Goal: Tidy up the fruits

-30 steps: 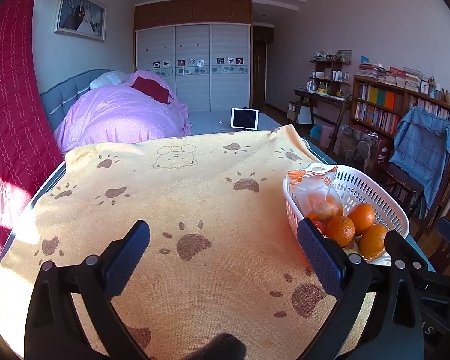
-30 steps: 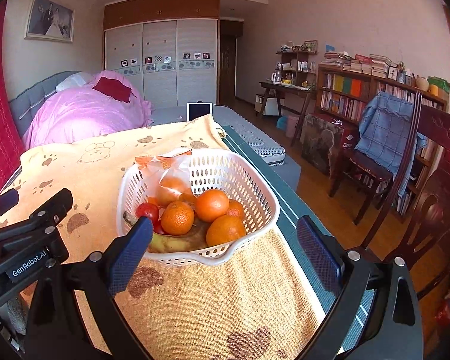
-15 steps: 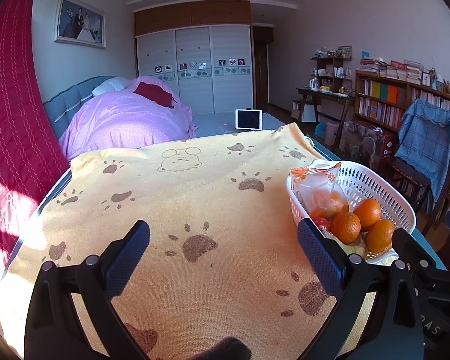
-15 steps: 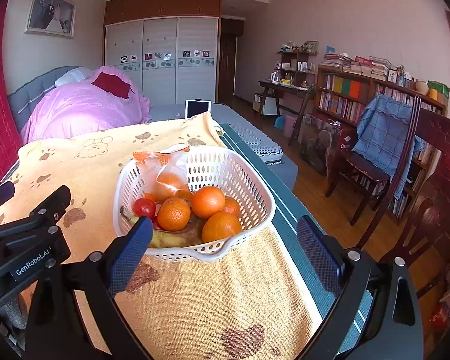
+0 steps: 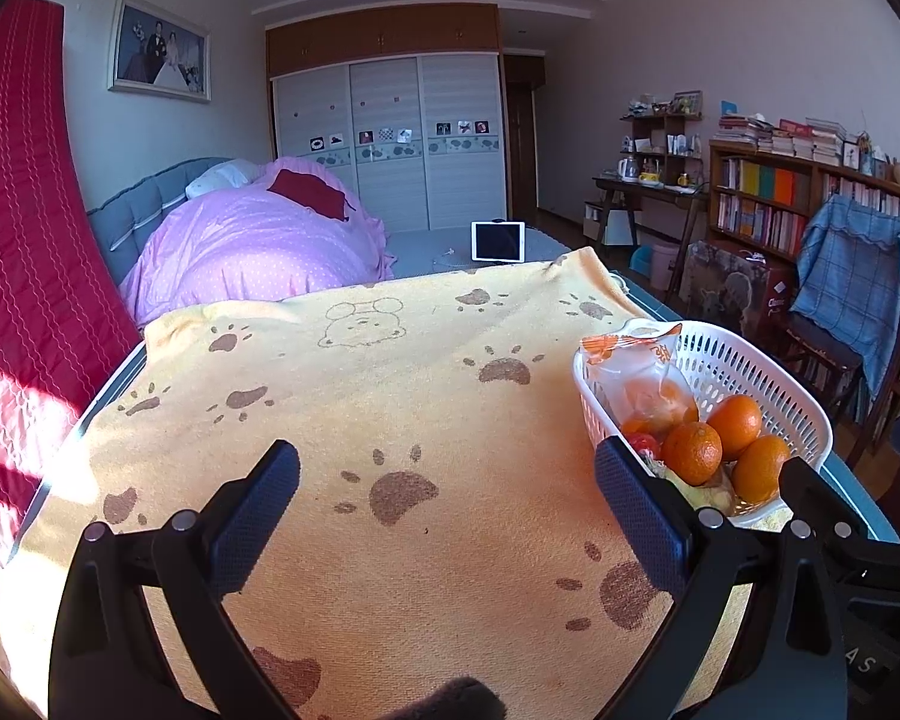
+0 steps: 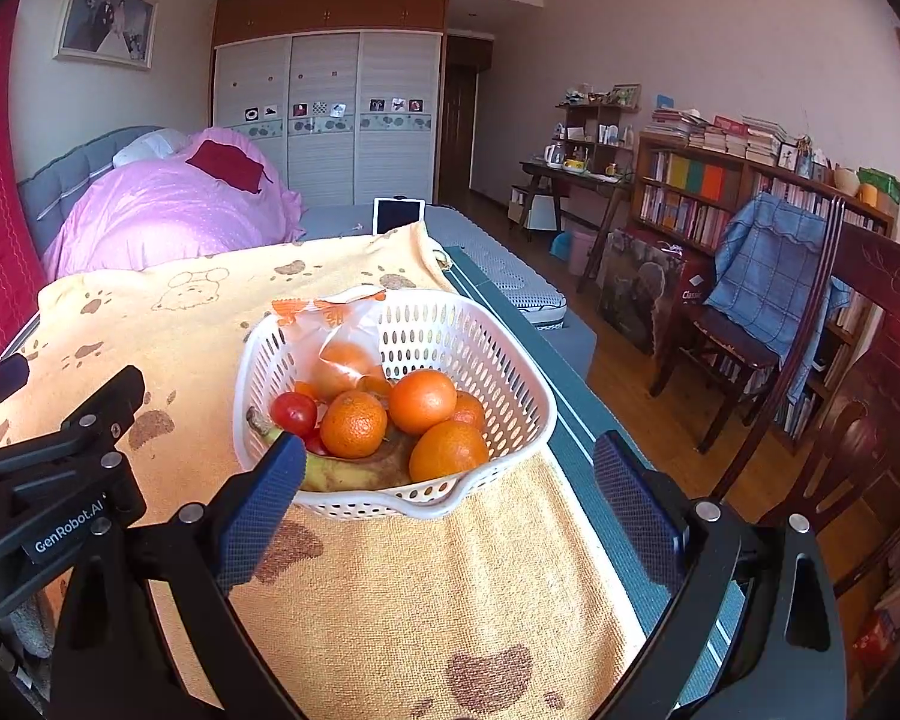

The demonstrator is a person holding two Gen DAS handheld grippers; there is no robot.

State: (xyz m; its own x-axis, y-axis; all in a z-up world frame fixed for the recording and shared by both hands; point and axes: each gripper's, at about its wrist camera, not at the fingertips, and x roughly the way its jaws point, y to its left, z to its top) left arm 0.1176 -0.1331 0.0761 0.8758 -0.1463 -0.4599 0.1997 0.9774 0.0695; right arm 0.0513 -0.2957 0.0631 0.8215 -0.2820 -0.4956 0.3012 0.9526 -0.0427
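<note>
A white perforated basket [image 6: 498,354] stands on the yellow paw-print blanket [image 6: 150,324] near its right edge. It holds several oranges [image 6: 421,401], a red tomato [image 6: 294,413], a banana [image 6: 354,471] underneath, and a clear bag of fruit [image 6: 342,348]. My right gripper [image 6: 450,510] is open and empty, just in front of the basket's near rim. My left gripper [image 5: 447,510] is open and empty over the bare blanket [image 5: 390,408], with the basket [image 5: 750,372] to its right.
The blanket covers a table; its right edge drops to a wooden floor [image 6: 642,396]. Chairs [image 6: 768,300] and bookshelves [image 6: 720,192] stand on the right. A bed with a pink duvet [image 5: 252,246] and a tablet [image 5: 498,241] lie behind. A red curtain [image 5: 24,252] hangs at left.
Both grippers have crept slightly forward and to the left, so the basket sits a little more to the right and lower in both views. Both stay open.
</note>
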